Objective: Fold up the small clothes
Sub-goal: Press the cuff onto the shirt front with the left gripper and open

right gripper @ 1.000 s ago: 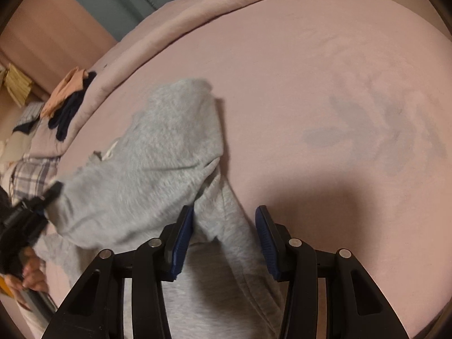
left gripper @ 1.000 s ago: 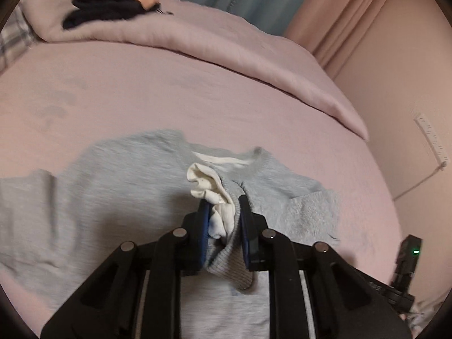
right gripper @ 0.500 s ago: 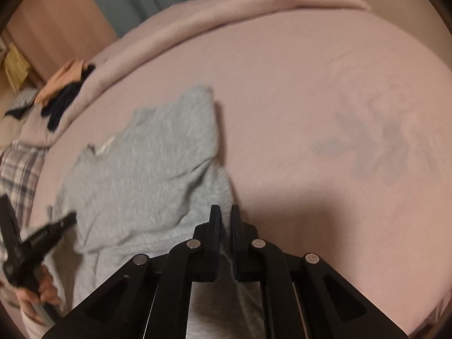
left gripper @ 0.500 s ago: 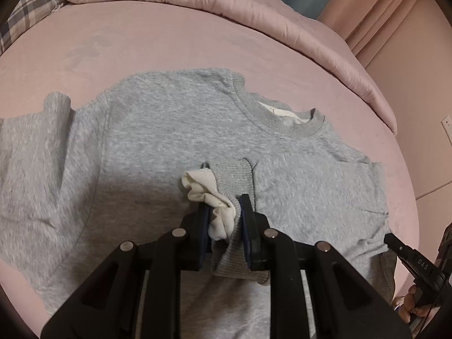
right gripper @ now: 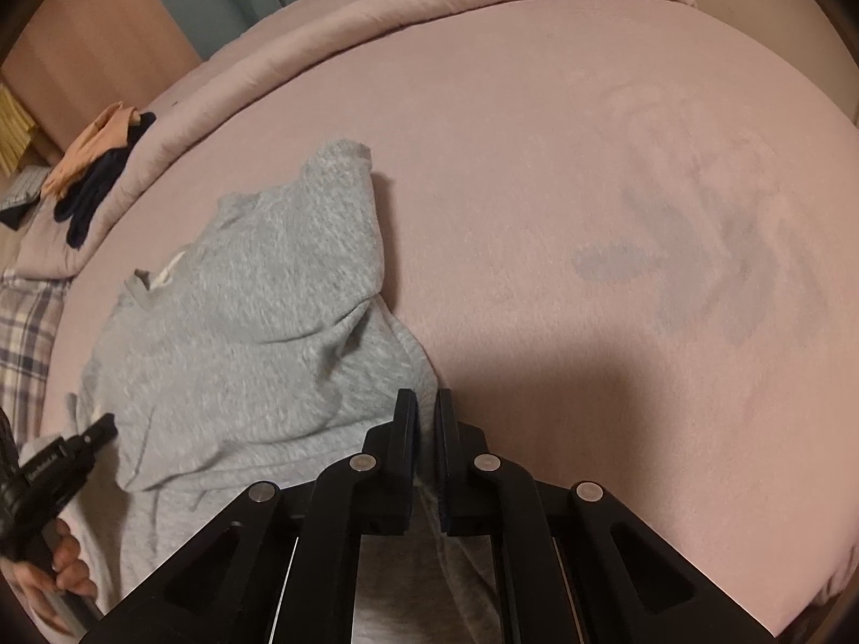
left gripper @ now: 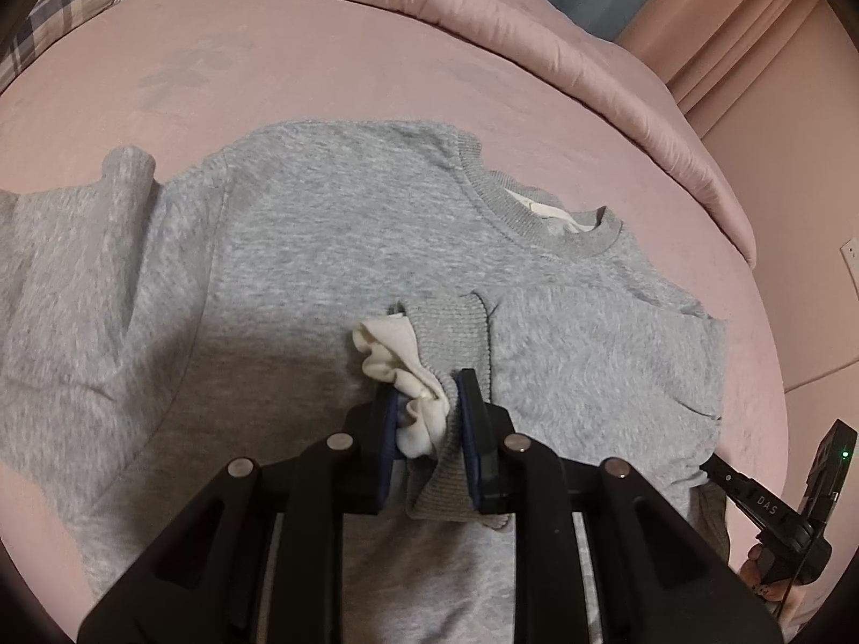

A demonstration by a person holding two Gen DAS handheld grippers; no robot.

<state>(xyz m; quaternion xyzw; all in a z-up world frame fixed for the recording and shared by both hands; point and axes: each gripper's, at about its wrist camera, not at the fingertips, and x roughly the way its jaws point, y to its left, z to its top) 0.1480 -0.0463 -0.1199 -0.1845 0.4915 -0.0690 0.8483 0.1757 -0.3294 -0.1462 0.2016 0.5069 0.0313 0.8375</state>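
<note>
A grey sweatshirt (left gripper: 343,279) lies spread on a pink bed (left gripper: 268,70), filling the middle of the left wrist view. There its ribbed neckline (left gripper: 542,220) sits right of centre with a white inner lining showing inside it. One sleeve has been brought across the chest, and its ribbed cuff (left gripper: 456,333) with a bunch of white lining (left gripper: 397,354) stands at lower centre. The left tool (left gripper: 429,418) is clamped on that cuff and lining, its blue pads pressing the cloth from both sides. At the lower right edge of this view the right tool (left gripper: 773,515) shows only as a black body with a green light, a fingertip below it; its tip is hidden behind the sweatshirt's edge.

The right wrist view shows what that one cannot: the right tool (right gripper: 427,429) at lower centre, its two fingers drawn together on the grey fabric at the sweatshirt's right edge, with cloth passing between and below them. From here the sweatshirt (right gripper: 241,322) occupies the left half of the frame, the other sleeve (right gripper: 338,204) folded and rumpled, pointing toward the upper middle. The left tool (right gripper: 59,461) appears at the lower left edge, seen from the side, with a hand (right gripper: 59,569) gripping its handle.

A rolled pink duvet (left gripper: 537,37) runs along the top of the left wrist view. Only the right wrist view shows clearly the dark and peach clothes (right gripper: 96,172) piled on it at upper left, and a faint leaf print (right gripper: 698,247) on the bed at right. A plaid cloth (right gripper: 27,343) sits at the left edge.
</note>
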